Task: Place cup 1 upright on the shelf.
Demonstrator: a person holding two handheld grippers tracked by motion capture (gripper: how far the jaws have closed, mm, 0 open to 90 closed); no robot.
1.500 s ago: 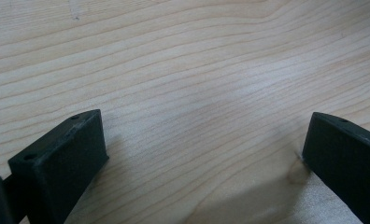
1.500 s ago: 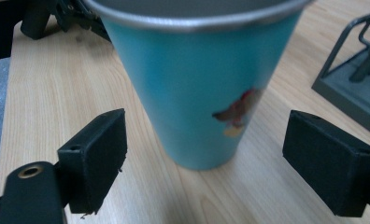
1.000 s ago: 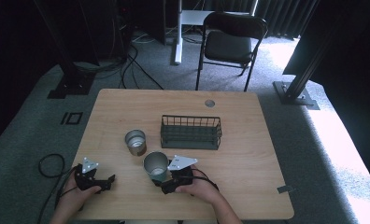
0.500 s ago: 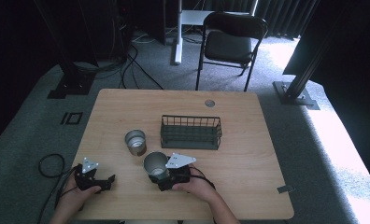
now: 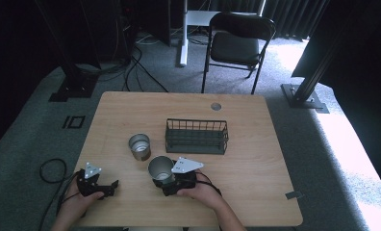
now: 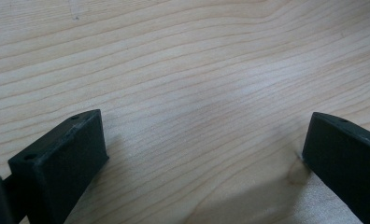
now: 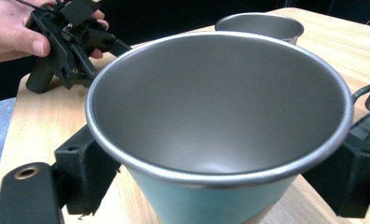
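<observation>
The pale-teal metal cup with a steel-grey inside [image 7: 218, 126] is pinched between the jaws of the right tongs [image 5: 165, 185] near the front edge of the light wooden bench [image 5: 256, 159], and it stands upright. In the right gripper view its hollow is seen to be bare, with nothing inside; its foot is cut off at the bottom edge, so whether it rests on the bench or is lifted cannot be told. The jaws are largely hidden behind its wall.

The left tongs [image 6: 202, 154] are spread wide over bare wood, with nothing between the jaws; in the high view they are held low at the front left corner [image 5: 112, 185], well apart from the cup.

A second round steel cup [image 5: 139, 146] stands just behind the held one, upright; only its rim shows in the right gripper view, and its contents are hard to make out. Beside it a dark wire basket [image 5: 196, 136] sits at mid-bench, and nothing can be made out inside it. A black folding chair [image 5: 240, 45] stands beyond the bench.
</observation>
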